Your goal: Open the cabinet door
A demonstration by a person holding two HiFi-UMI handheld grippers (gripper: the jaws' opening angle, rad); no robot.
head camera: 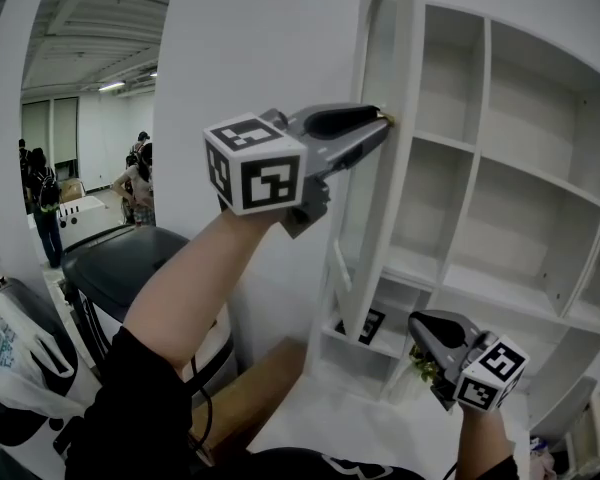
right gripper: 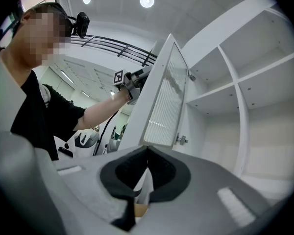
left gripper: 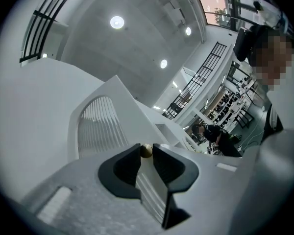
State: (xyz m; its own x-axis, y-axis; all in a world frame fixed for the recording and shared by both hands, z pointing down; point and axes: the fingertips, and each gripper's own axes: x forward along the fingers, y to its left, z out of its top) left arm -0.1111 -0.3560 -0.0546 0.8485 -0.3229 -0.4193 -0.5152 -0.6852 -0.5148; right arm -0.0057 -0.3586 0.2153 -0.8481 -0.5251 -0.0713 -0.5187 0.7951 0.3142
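Door (head camera: 365, 198) stands swung wide off the cabinet (head camera: 477, 168), left side. Left gripper (head camera: 380, 120) fingers clenched on its lil brass knob (left gripper: 145, 151); right gripper (head camera: 420, 326) fingers pinched together, empty, down low. Imo follow the hinge arc, tiny knob prob slips easy.

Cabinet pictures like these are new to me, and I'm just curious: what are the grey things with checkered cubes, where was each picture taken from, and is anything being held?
No robot here: a person holds a two-jaw tool in each hand, and the cubes are part of them. One picture comes from a head camera looking down, the others from a camera on each tool. The left tool pinches the small brass knob of the cabinet door, which stands open. The right tool hangs low by the shelves, jaws together, holding nothing.
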